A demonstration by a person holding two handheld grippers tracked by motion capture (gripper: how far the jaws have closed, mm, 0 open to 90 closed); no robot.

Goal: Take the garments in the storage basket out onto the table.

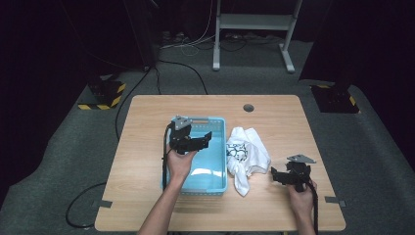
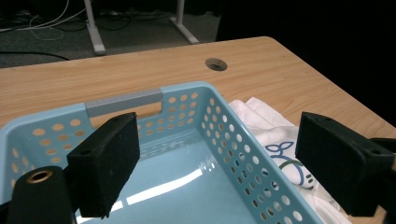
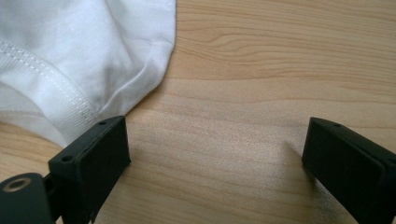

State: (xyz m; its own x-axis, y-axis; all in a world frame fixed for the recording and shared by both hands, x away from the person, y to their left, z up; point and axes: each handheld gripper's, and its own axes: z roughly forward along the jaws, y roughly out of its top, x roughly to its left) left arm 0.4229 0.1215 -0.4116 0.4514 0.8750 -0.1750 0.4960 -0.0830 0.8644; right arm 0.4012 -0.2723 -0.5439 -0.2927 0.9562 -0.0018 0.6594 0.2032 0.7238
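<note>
– What's the surface?
– A light wooden table (image 1: 147,122) with a round cable hole (image 1: 248,107) toward one o'clock.
– And what lies on it?
– A pale blue perforated basket (image 1: 219,147) near the middle, and a crumpled white shirt (image 1: 247,152) touching its three o'clock side.

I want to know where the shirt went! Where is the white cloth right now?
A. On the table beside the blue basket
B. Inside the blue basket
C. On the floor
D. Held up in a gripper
A: the white cloth lies crumpled on the table, just right of the blue basket, with both grippers open and apart from it.
</note>
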